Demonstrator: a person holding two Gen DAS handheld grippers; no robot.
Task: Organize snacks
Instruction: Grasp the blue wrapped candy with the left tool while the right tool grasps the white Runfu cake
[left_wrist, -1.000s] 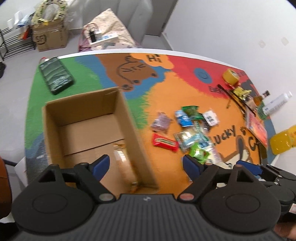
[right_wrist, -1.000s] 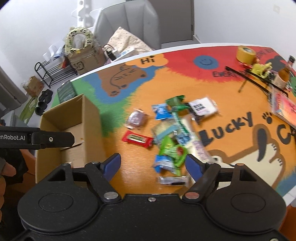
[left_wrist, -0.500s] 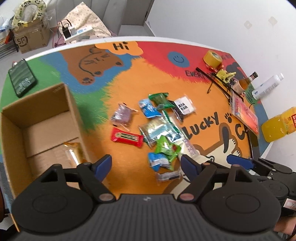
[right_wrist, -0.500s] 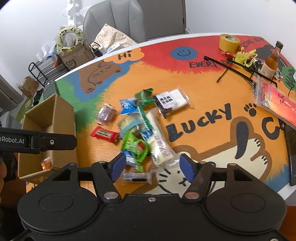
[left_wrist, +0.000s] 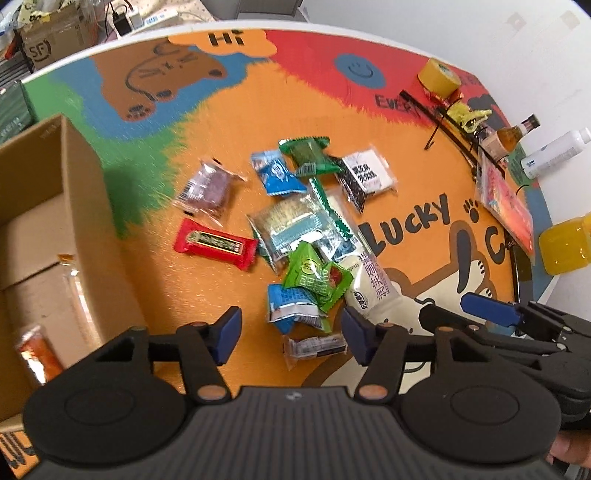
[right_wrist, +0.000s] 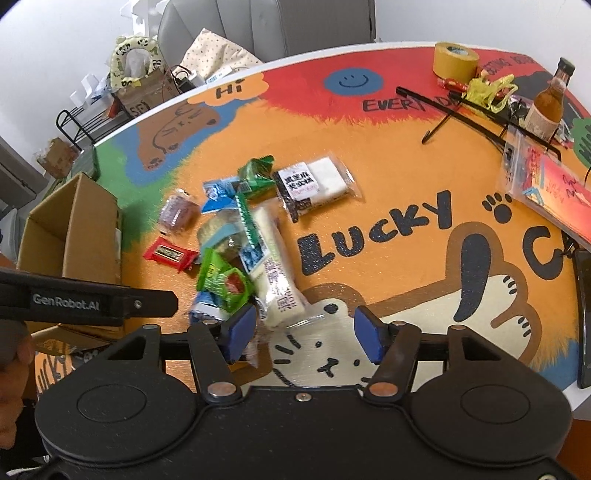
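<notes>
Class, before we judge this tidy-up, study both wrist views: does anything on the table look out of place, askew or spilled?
Yes. The snacks lie loose in an overlapping heap on the mat, beside the cardboard box, not in it. Only an orange packet shows inside the box. Both the left gripper and the right gripper are open and empty. Nothing looks torn.

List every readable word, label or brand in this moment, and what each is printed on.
"Hi": orange cloud patch on the colourful table mat.
"LUCKY": mat lettering.
"GenRobot.AI": black left gripper's side.
"SF": brown cardboard carton on the floor.
Snack wrapper print: too small to read.
</notes>
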